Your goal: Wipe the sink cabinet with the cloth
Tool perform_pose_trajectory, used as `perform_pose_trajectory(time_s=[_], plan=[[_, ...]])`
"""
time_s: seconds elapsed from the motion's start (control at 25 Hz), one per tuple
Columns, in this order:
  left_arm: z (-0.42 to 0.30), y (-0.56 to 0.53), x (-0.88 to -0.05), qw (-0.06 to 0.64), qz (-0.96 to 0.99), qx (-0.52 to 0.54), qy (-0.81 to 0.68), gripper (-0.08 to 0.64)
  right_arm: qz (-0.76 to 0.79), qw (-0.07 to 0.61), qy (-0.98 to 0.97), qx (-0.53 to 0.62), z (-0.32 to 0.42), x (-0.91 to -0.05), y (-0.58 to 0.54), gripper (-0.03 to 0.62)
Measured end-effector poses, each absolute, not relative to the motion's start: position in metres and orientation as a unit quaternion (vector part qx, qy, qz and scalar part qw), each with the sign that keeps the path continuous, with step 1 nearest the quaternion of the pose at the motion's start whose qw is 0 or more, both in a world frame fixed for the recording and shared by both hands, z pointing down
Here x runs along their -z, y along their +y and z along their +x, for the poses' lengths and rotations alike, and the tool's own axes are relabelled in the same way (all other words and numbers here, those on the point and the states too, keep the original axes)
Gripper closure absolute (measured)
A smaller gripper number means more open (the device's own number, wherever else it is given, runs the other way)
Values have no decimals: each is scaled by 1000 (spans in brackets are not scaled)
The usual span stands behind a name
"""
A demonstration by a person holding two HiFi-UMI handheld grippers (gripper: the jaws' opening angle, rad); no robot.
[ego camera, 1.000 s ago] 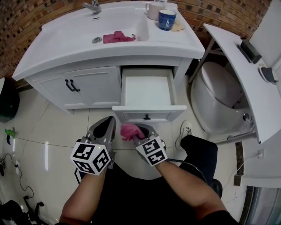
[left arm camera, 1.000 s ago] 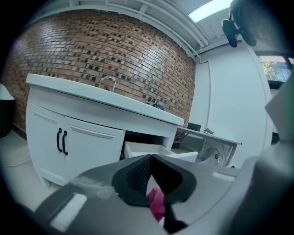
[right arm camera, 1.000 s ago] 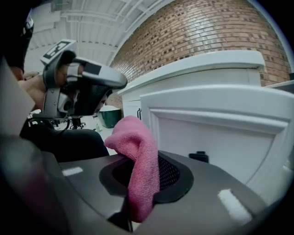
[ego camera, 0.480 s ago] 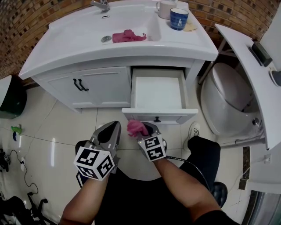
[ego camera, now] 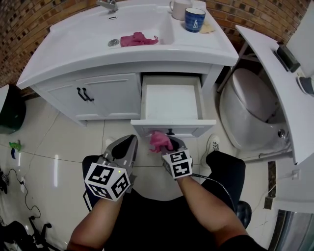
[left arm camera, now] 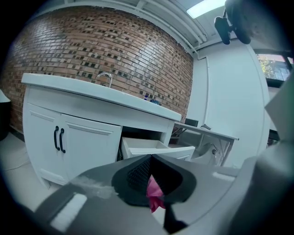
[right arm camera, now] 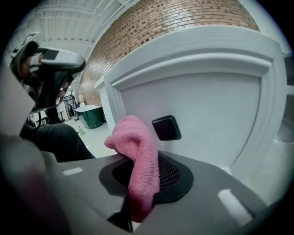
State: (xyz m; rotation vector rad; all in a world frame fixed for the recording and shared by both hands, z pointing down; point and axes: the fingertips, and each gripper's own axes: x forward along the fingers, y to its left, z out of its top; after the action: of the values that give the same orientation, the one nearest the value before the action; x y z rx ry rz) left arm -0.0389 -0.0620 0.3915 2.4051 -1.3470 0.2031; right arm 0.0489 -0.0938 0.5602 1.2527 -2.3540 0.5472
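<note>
At the foot of a white sink cabinet (ego camera: 105, 95), low in the frame's centre, the right tool (ego camera: 168, 143) is clenched on a pink cloth (ego camera: 160, 140), which bunches up above its jaws just beside the front panel of an open drawer (ego camera: 171, 103). In the right gripper view the cloth (right arm camera: 138, 156) drapes over the closed jaws just in front of the drawer's black knob (right arm camera: 166, 128); whether it touches the panel cannot be told. The left tool (ego camera: 128, 143), just left of it, has its jaws pressed together; its own view shows a sliver of pink (left arm camera: 154, 195) at the slit between them, and whether that is gripped or lies beyond cannot be told. A second pink cloth (ego camera: 137, 39) lies in the basin at the top of the frame, beside the drain and below the faucet (ego camera: 108, 5). A blue mug (ego camera: 195, 19) and a white cup (ego camera: 179, 9) stand together on the counter at upper right. A toilet (ego camera: 245, 110) sits at the right of the cabinet.
</note>
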Motion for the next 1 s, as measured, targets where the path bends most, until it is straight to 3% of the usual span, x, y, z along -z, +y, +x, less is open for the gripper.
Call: perform_pose_trajectory(time_s=[0.28,1.0], plan=[[-21,-63,-392,193,862,-70,-463,554,480,222,-826,-198,93,-560,-93,512],[15,-63,-392,189,873,-71,-444,554,579,172,-763,-231,215,-549,-93,512]])
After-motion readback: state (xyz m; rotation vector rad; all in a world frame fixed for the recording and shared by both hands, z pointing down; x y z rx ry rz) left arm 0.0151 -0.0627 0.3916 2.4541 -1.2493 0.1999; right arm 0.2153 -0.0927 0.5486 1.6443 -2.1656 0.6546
